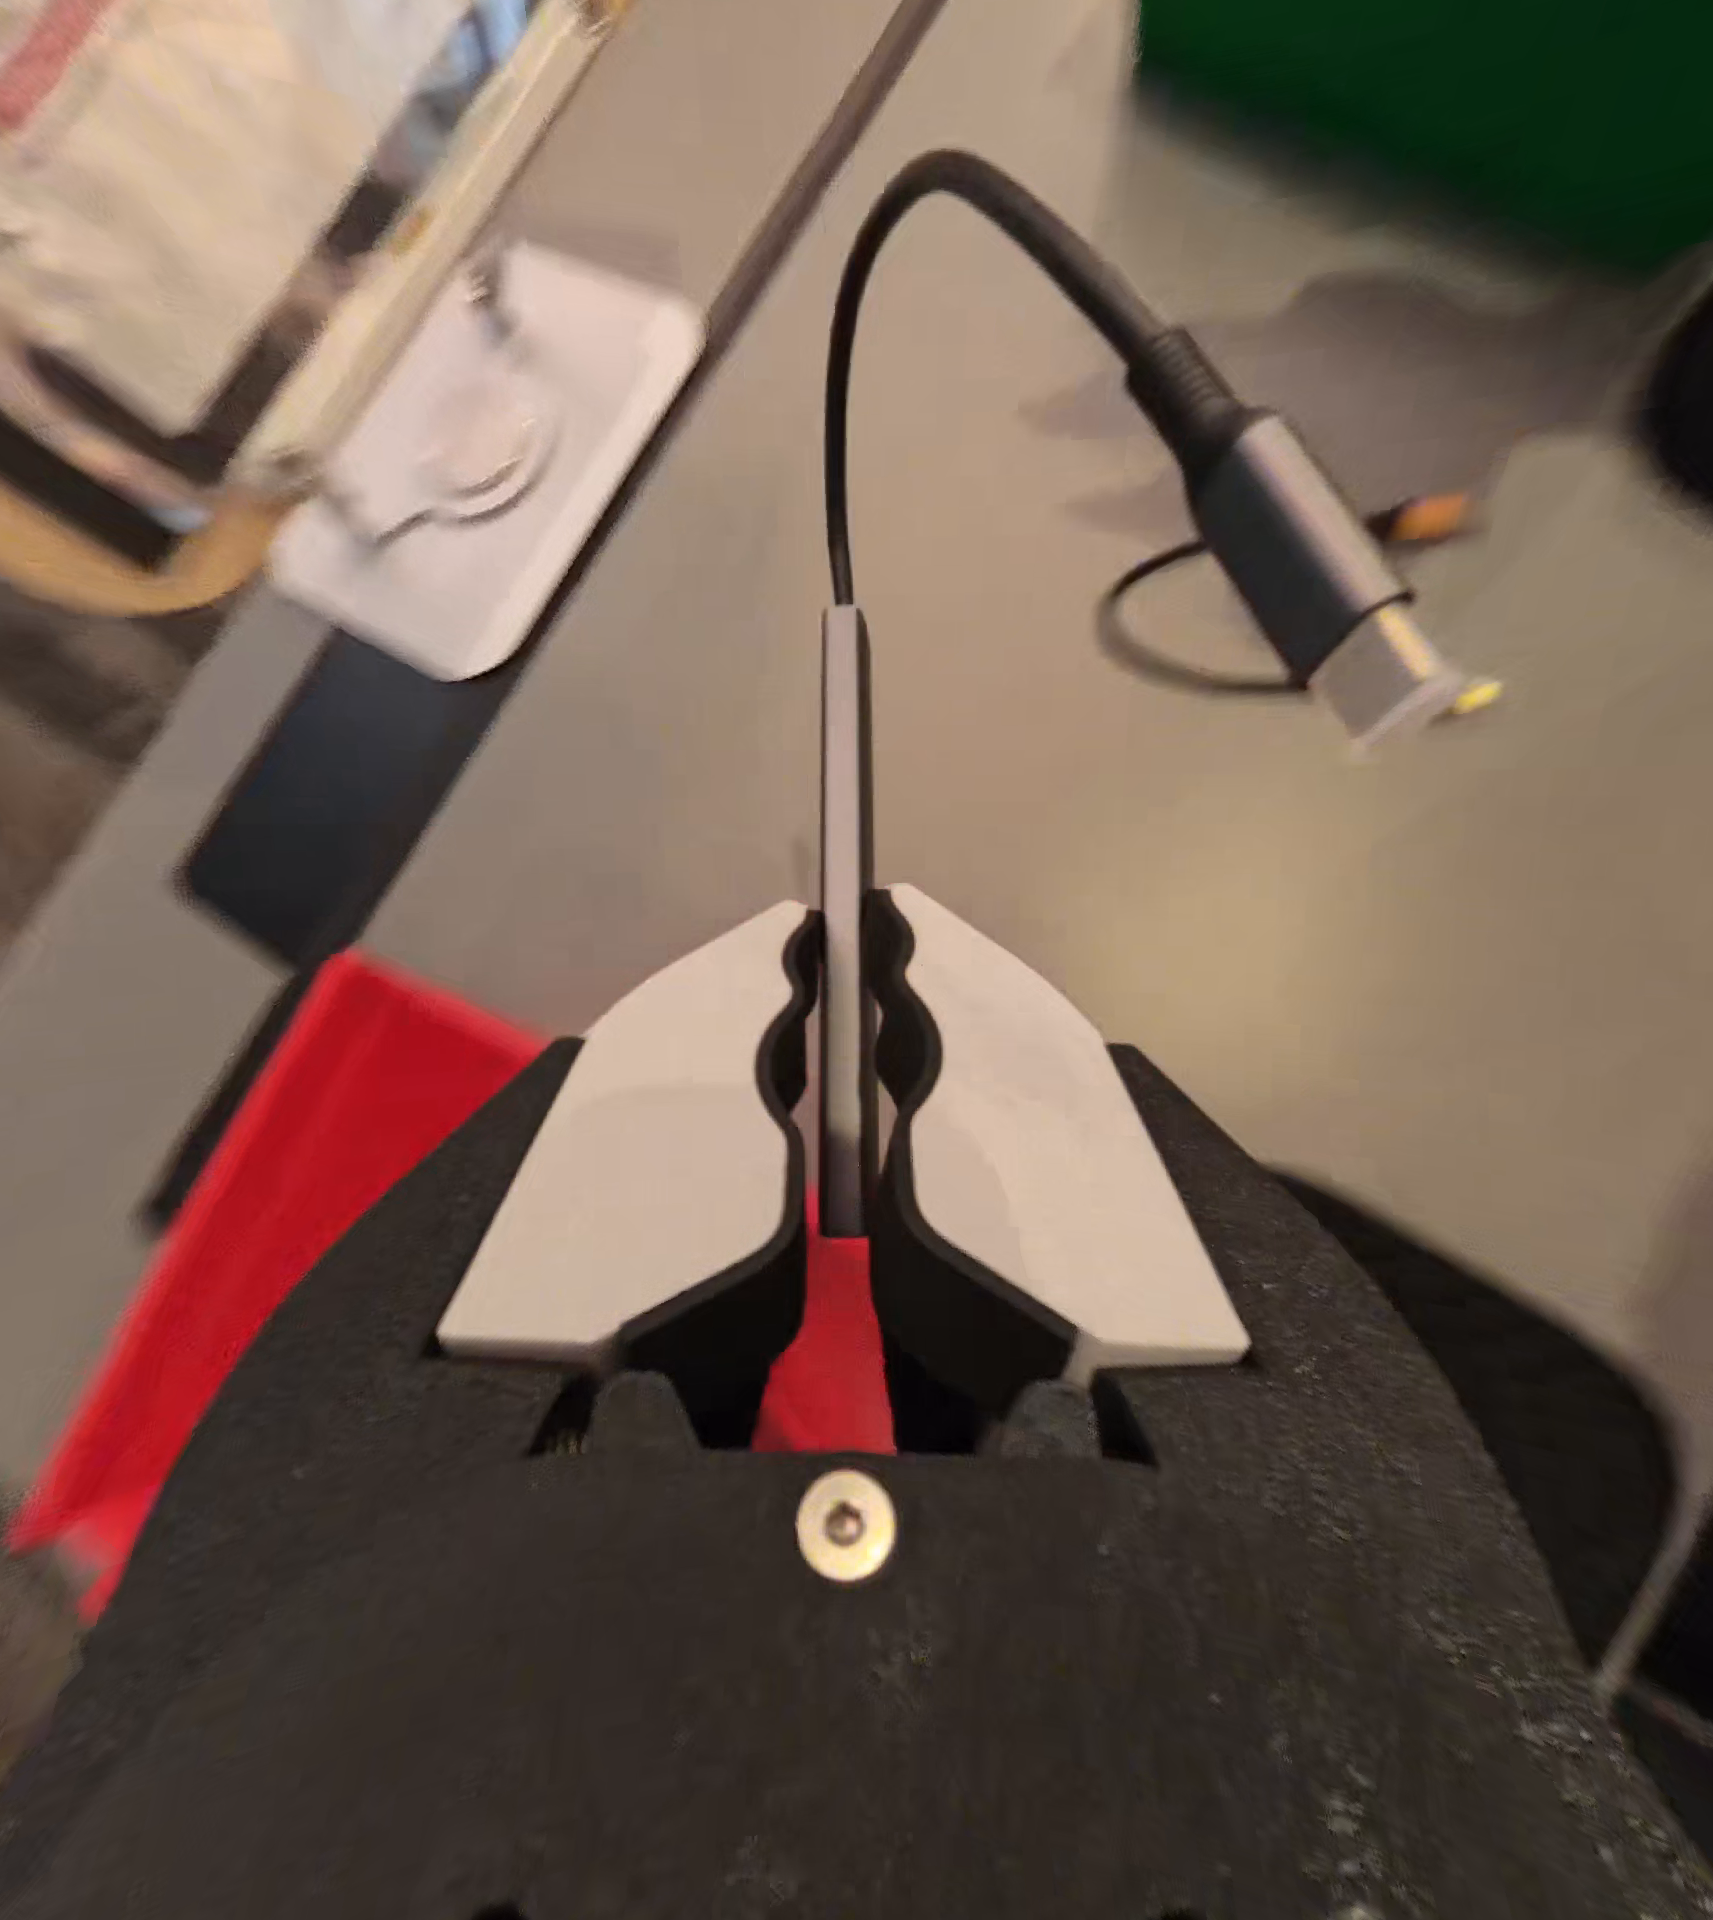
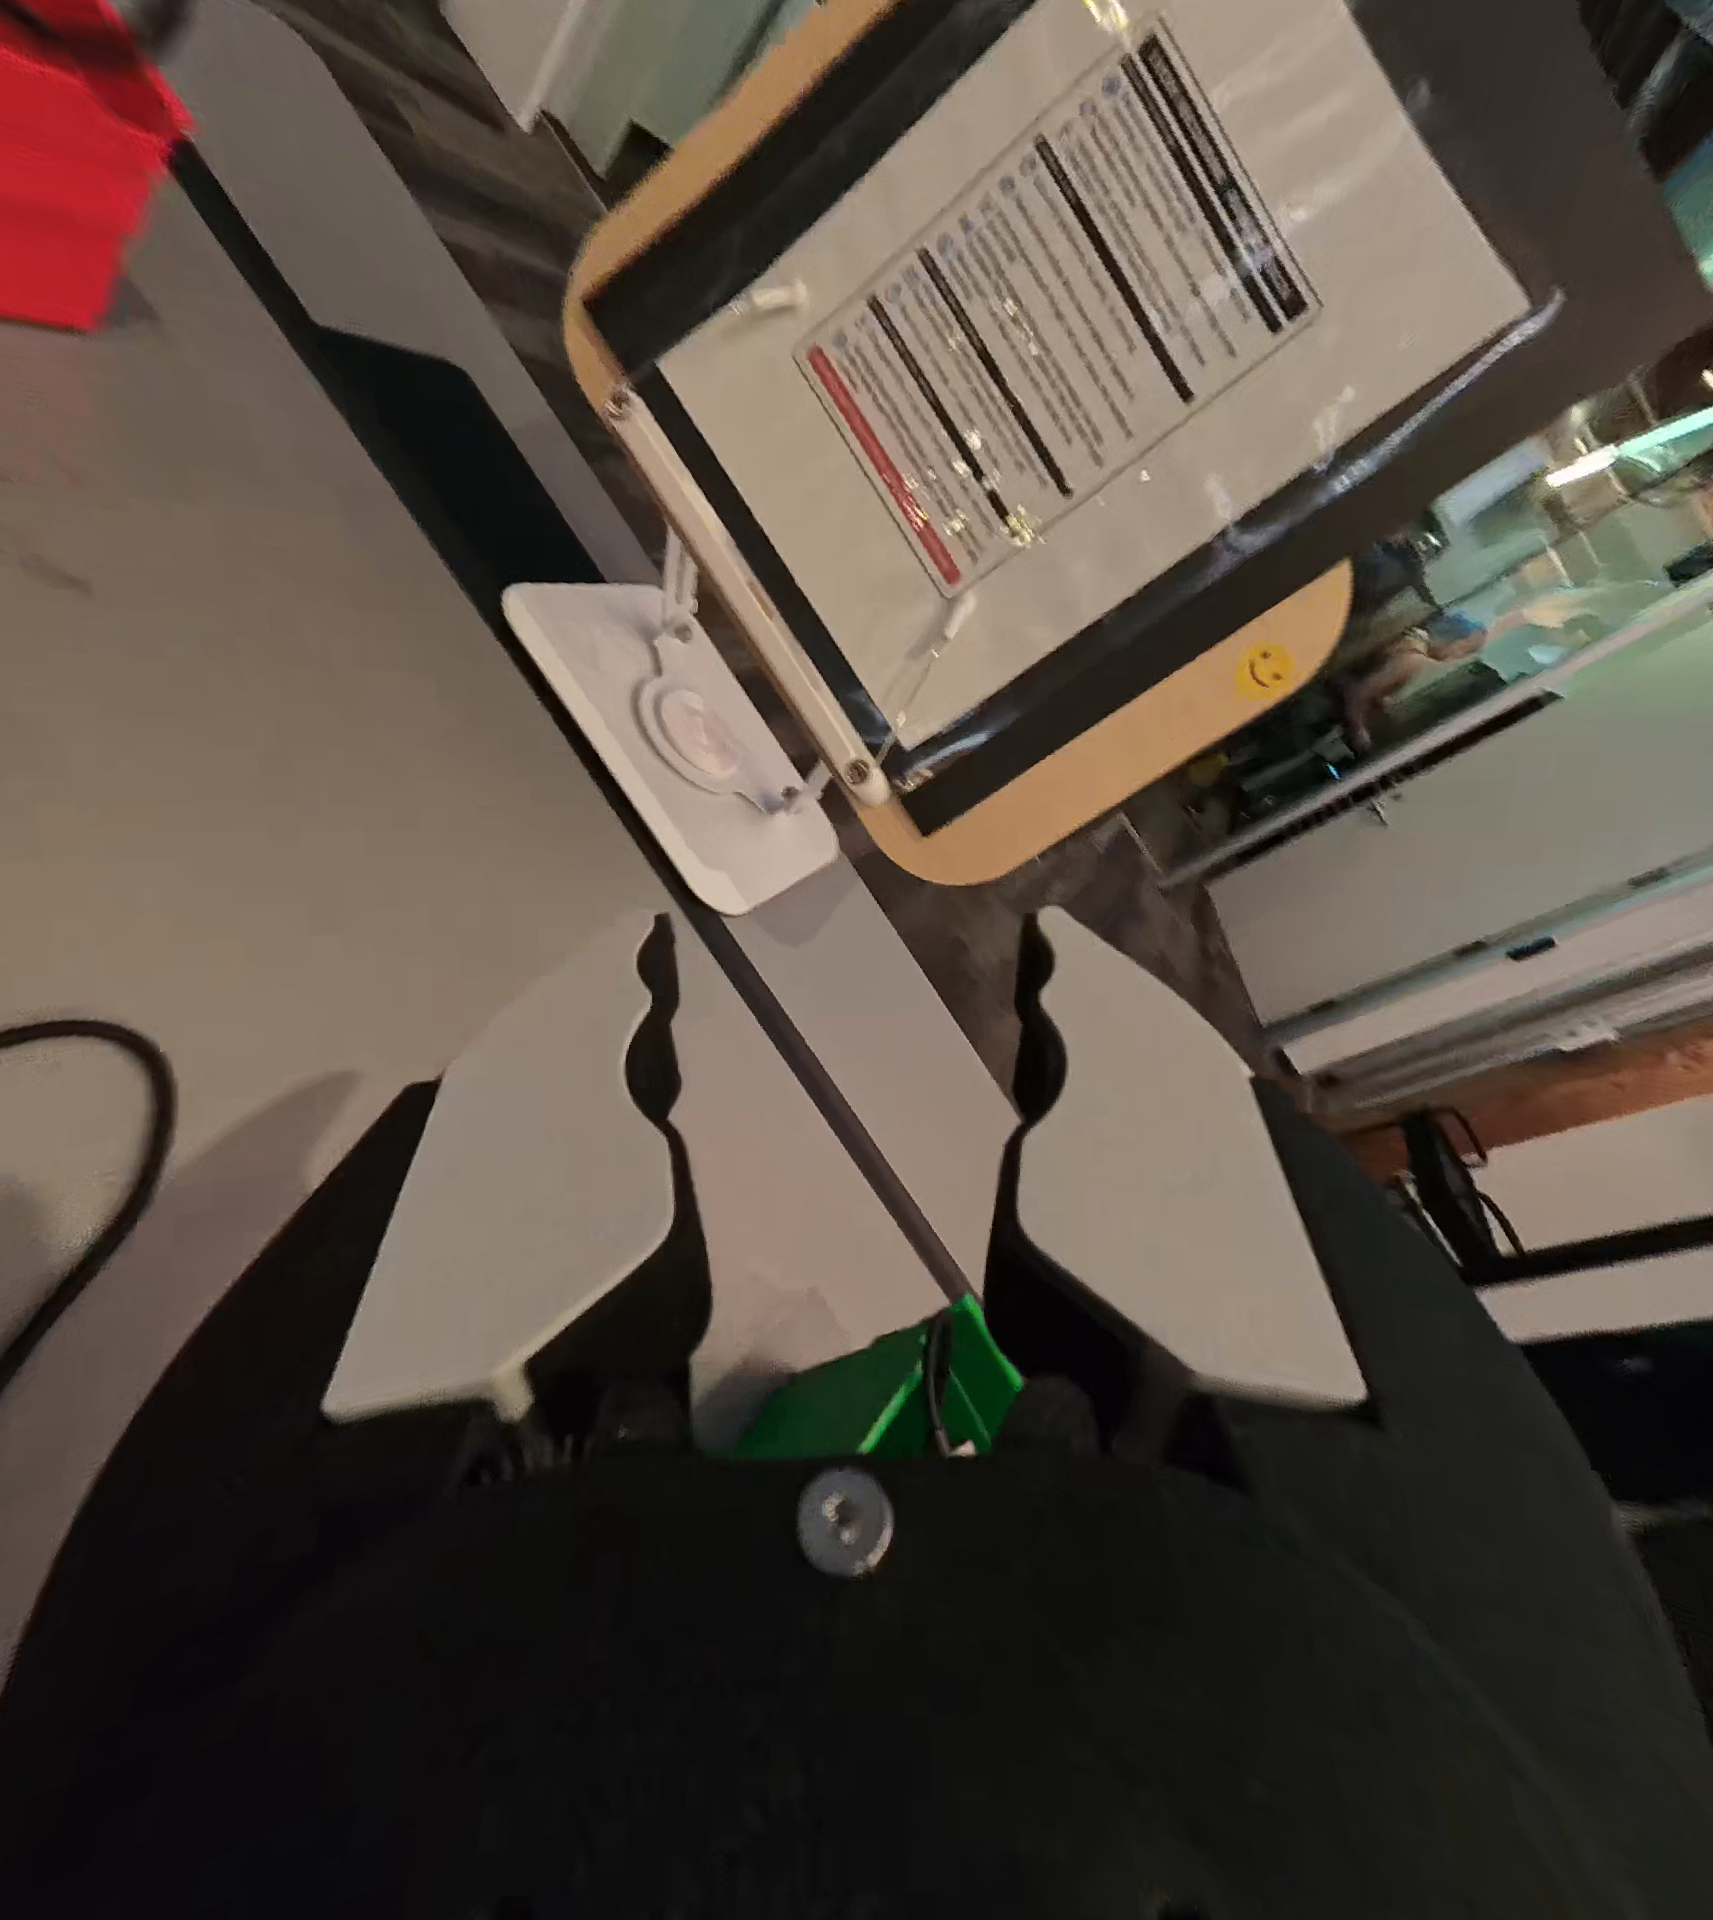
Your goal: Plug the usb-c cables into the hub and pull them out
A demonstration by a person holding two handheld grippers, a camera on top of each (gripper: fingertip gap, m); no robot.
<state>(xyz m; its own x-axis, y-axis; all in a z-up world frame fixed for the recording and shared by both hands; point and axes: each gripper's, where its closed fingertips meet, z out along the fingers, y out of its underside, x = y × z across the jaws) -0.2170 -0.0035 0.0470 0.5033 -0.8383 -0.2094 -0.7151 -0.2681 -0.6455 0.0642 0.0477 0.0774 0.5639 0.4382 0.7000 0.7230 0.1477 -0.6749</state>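
The left gripper (image 1: 844, 914) has its jaws clamped on a thin flat grey metal hub (image 1: 847, 935), held edge-on and lifted off the grey bench (image 1: 1091, 935). The hub's short black lead (image 1: 857, 312) arcs up to a grey-sleeved plug (image 1: 1293, 551) dangling to the right. The right gripper (image 2: 847, 1023) has wide, empty jaws; a looped black cable (image 2: 119, 1122) lies left of them. Best keep the hub steady and level while the right fetches a cable.
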